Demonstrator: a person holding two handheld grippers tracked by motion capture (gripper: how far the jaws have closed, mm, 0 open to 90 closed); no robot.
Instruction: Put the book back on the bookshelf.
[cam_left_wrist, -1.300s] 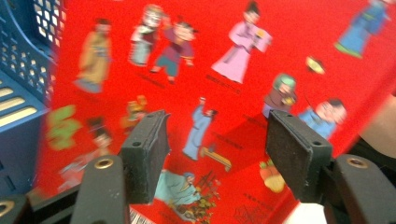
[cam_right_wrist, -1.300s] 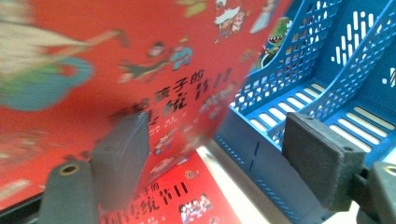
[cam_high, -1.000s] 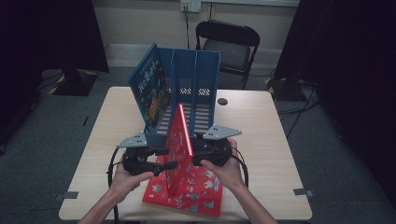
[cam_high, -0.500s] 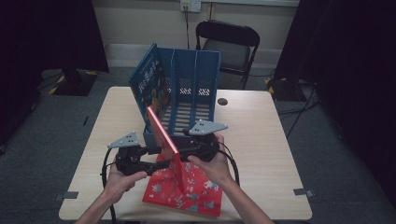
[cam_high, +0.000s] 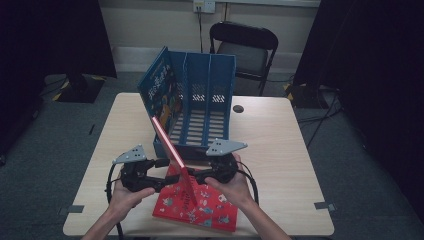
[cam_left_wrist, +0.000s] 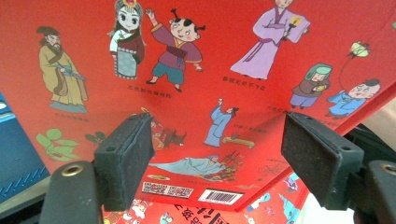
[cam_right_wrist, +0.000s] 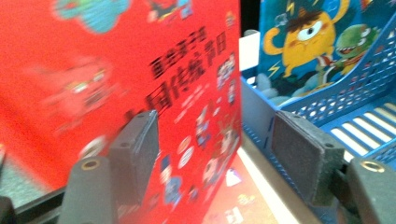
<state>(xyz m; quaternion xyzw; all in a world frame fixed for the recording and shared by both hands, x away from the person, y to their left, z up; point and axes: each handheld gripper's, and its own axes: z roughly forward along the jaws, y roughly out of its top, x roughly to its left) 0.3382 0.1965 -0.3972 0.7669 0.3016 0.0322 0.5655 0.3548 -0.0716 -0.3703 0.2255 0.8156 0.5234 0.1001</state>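
A thin red book (cam_high: 170, 142) is being propped on edge, tilted, between the two grippers, over another red book (cam_high: 200, 205) lying flat before the blue file rack (cam_high: 207, 95). The left gripper (cam_high: 162, 182) jaws have been opening and the right gripper (cam_high: 197, 176) jaws closing; both pairs are standing apart, unclamped.

Thin red picture book (cam_high: 170, 145), near upright a second ago, now tilts left toward blue plastic file rack (cam_high: 202, 107). Left gripper (cam_high: 159, 172) jaws just opening, right gripper (cam_high: 196, 176) jaws just closing, book edge between them.
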